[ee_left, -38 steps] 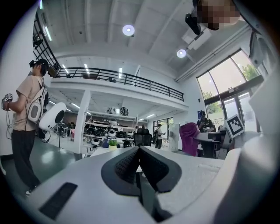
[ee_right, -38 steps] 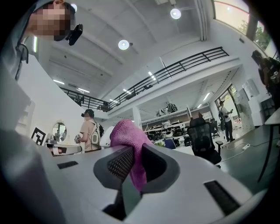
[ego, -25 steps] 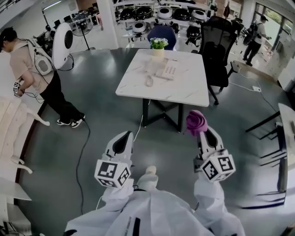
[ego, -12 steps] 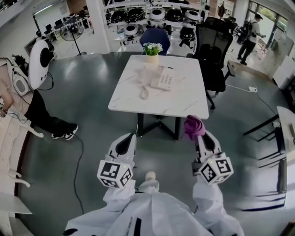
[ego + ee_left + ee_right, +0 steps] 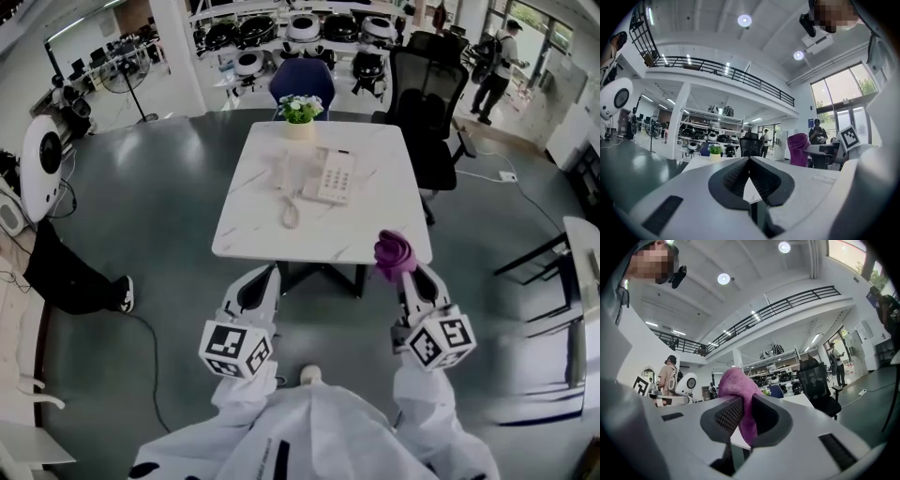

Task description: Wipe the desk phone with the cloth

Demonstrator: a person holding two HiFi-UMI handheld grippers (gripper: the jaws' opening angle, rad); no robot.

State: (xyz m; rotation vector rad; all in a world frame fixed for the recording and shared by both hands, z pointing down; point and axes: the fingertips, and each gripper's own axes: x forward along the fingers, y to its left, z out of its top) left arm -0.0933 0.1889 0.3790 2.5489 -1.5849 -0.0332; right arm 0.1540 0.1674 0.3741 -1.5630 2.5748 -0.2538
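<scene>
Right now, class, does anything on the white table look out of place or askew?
The desk phone sits slightly askew to the table edges, and its cord trails in a loose loop toward the near edge. The flower pot stands upright; nothing looks spilled. The cloth is in the right gripper.

bright, even ceiling light; fisheye bending at edges; soft glare on floor.
</scene>
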